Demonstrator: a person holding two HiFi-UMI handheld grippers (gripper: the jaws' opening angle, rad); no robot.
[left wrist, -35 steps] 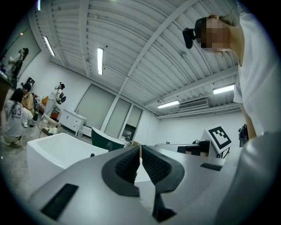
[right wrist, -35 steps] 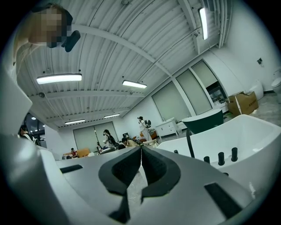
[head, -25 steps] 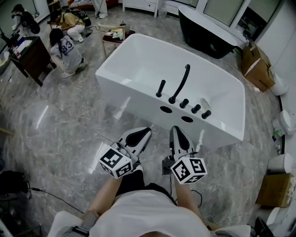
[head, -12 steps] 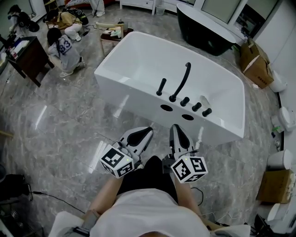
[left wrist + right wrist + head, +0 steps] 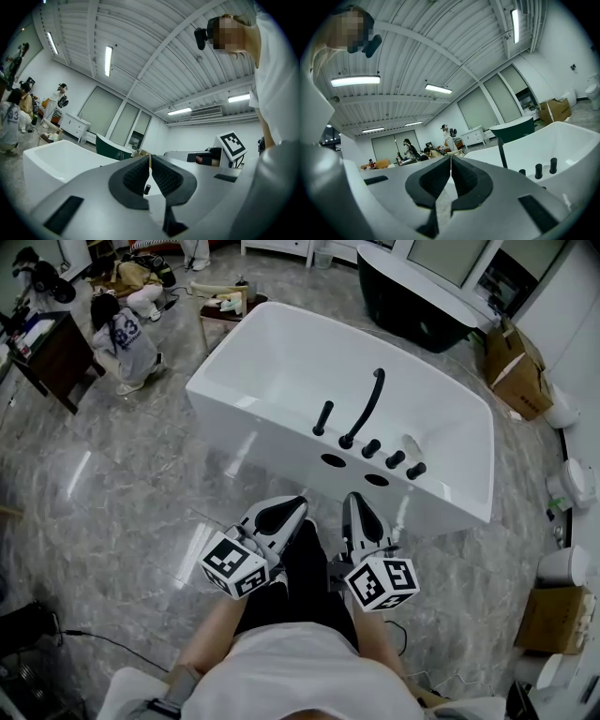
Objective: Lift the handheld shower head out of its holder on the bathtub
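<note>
The white bathtub (image 5: 281, 381) stands ahead of me on the marble floor. On its near rim a slim black handheld shower head (image 5: 323, 417) stands upright in its holder, left of the curved black spout (image 5: 366, 409) and three black knobs (image 5: 395, 459). My left gripper (image 5: 298, 506) and right gripper (image 5: 354, 502) hover side by side short of the tub, apart from the fittings. Both are shut with nothing between the pads. In the right gripper view the spout (image 5: 501, 152) and knobs (image 5: 538, 170) show right of the shut gripper (image 5: 450, 157). The left gripper (image 5: 149, 157) is shut too.
Several people crouch and stand by a dark wooden table (image 5: 47, 352) at the far left. A black bathtub (image 5: 422, 310) sits behind the white one. Cardboard boxes (image 5: 516, 357) and white toilets (image 5: 572, 484) line the right side. A cable (image 5: 103, 638) lies on the floor, lower left.
Both grippers stay where they were. The person's dark trouser leg has stepped forward between them, and the head view has shifted a little.
</note>
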